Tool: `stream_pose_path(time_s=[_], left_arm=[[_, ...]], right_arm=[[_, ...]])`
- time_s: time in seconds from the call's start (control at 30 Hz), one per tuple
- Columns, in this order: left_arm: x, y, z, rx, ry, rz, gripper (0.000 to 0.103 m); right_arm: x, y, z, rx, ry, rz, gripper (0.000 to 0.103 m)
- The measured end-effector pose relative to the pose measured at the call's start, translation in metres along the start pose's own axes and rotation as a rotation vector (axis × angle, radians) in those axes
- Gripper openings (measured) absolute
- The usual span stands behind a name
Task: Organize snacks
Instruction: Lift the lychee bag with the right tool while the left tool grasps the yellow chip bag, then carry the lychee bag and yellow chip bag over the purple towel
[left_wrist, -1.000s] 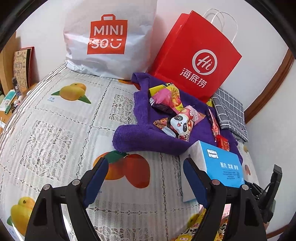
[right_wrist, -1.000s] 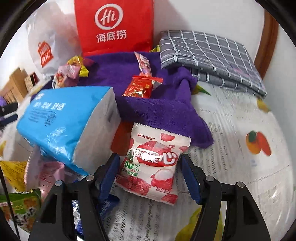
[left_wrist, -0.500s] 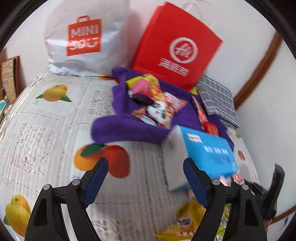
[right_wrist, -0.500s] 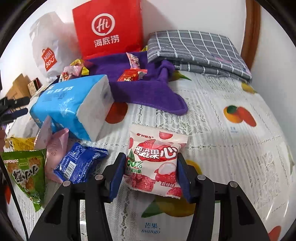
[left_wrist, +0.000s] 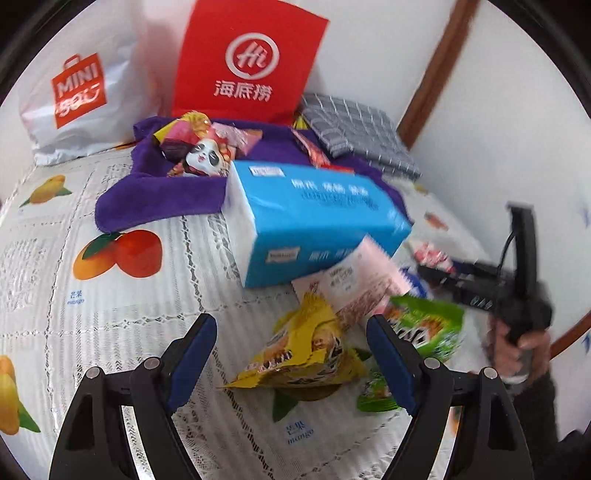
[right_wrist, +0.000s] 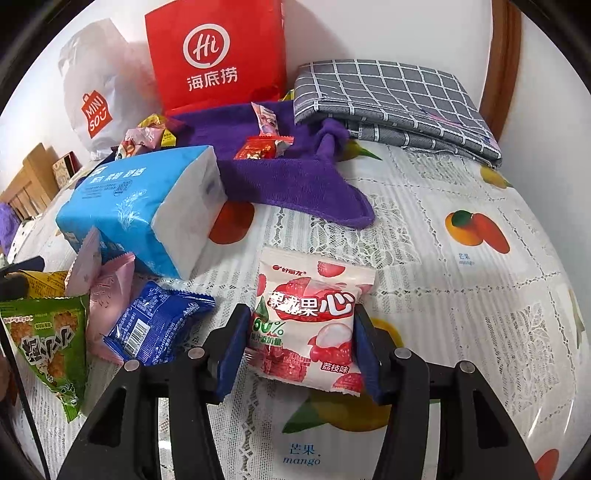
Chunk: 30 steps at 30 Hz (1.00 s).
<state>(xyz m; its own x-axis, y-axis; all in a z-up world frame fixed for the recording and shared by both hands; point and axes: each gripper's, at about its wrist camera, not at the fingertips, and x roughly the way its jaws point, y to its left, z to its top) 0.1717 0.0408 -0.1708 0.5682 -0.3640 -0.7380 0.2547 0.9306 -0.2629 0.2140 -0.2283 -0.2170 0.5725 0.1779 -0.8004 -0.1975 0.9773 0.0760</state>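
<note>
My right gripper (right_wrist: 301, 332) is shut on a white and pink lychee candy packet (right_wrist: 314, 314), holding it by both side edges just above the fruit-print tablecloth (right_wrist: 461, 295). My left gripper (left_wrist: 291, 328) is open over a loose pile of snacks. A yellow packet (left_wrist: 295, 350) lies between its fingers, and neither pad touches it. Beside the yellow packet are a green packet (left_wrist: 428, 325) and a pink packet (left_wrist: 362, 280). In the right wrist view, a blue packet (right_wrist: 155, 325) lies by the green packet (right_wrist: 48, 339). More snacks rest on a purple towel (right_wrist: 295, 177).
A blue tissue pack (left_wrist: 314, 214) lies between the towel and the snack pile. A red paper bag (left_wrist: 247, 62), a white Miniso bag (left_wrist: 74, 92) and a folded grey checked cloth (right_wrist: 399, 96) stand along the wall. A hand (left_wrist: 524, 343) holds the other tool at the right.
The left gripper swung right and rolled, from bare tablecloth to over the snack pile. The right gripper drew back from the tissue pack with the lychee packet, then stayed still.
</note>
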Motion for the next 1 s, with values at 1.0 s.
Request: stream_pose_path(time_s=[1.0], left_arm=[[-0.013,0.012,-0.002,-0.050,-0.110,-0.005,0.052]], right_arm=[[-0.020,0.004,-0.006,-0.004,-0.042,0.055,0.053]])
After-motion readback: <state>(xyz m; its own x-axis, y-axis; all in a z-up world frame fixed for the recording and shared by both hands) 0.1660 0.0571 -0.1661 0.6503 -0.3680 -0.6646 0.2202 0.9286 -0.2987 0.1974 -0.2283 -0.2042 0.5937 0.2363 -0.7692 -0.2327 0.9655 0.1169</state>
